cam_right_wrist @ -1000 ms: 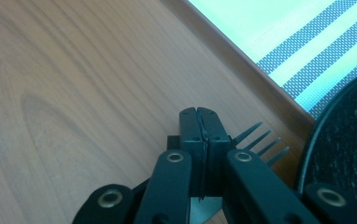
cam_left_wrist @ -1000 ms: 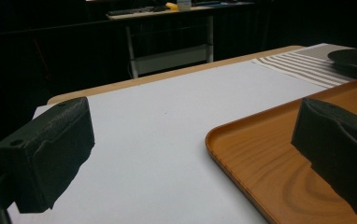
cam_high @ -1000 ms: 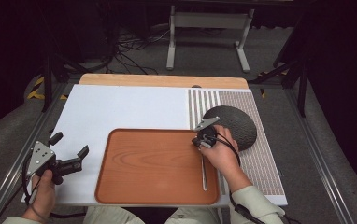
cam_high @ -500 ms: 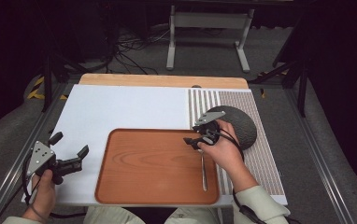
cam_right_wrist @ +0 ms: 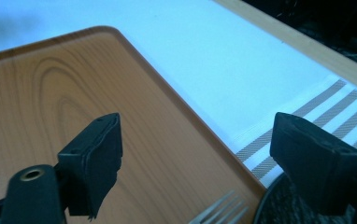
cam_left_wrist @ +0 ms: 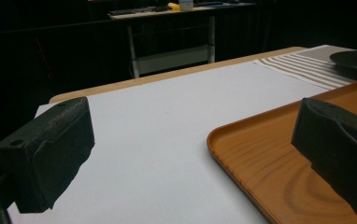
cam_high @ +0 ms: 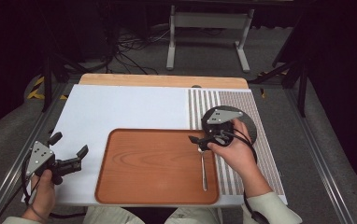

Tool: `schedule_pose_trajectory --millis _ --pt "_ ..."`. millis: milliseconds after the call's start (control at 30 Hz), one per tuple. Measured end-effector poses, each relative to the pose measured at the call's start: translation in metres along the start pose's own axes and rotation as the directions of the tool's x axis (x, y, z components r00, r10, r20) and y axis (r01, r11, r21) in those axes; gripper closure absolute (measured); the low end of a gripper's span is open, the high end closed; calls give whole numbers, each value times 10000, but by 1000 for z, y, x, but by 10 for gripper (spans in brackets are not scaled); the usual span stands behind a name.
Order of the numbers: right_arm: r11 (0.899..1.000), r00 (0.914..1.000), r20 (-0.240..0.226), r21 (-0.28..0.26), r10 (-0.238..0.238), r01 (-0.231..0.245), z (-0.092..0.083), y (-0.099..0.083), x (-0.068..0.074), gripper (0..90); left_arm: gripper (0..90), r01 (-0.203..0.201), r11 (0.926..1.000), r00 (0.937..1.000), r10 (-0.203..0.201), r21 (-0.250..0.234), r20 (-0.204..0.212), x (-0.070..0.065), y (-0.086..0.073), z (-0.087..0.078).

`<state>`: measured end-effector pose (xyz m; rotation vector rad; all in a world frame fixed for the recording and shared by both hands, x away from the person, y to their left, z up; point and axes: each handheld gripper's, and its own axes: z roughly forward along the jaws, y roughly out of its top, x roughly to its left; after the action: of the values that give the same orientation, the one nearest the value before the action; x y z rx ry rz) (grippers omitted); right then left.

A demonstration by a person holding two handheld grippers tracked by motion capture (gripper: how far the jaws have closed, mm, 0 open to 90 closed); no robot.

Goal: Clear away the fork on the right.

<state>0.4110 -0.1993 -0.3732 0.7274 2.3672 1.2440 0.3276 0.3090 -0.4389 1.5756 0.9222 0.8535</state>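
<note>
The fork [cam_high: 203, 165] lies flat along the right side of the tray [cam_high: 144, 163], handle toward the person, tines [cam_right_wrist: 218, 207] pointing away; the right gripper view catches those tines at its bottom edge, just beside the dark plate [cam_right_wrist: 279, 205]. Right above the fork's head hangs the right gripper [cam_high: 196, 141], jaws spread wide with nothing between them and not touching the fork. It looks like a pick-up or a release at the fork, hard to say which. For a clean grab, the jaws should straddle the thin metal stem square-on and close low, because a flat, slick fork on a smooth tray will skate away if it is nudged from one side only. The tray is wood-grain, orange-brown, with rounded corners and a raised lip. Right of the tray sits the round, dark, speckled plate, resting on a striped mat [cam_high: 260, 158] of grey and white. Left of the tray, over the plain white board [cam_high: 120, 107], the left gripper [cam_high: 69, 151] is held low, jaws wide apart and empty, blocky black pads [cam_left_wrist: 46, 154] showing a rough, foamy face.
</note>
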Motion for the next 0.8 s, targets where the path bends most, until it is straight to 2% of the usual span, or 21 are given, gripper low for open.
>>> schedule_pose_trajectory --millis 367,467,633,800 --pt "9938 9990 426 -1109 165 -117 -46 -20 -13 138 1 45 10000 9999 -45 13 -101 0 0 0" --pt "9917 9985 459 -1262 299 -239 -52 -24 -15 138 1 60 10000 9999 -60 -16 -112 0 0 0" --pt "9818 9968 563 -1843 562 -449 -70 -41 -20 138 1 66 10000 9999 -66 -25 -129 1 0 0" --pt "9708 9949 670 -2327 751 -576 -80 -60 -24 138 1 122 9999 9998 -122 -26 -179 1 0 -1"
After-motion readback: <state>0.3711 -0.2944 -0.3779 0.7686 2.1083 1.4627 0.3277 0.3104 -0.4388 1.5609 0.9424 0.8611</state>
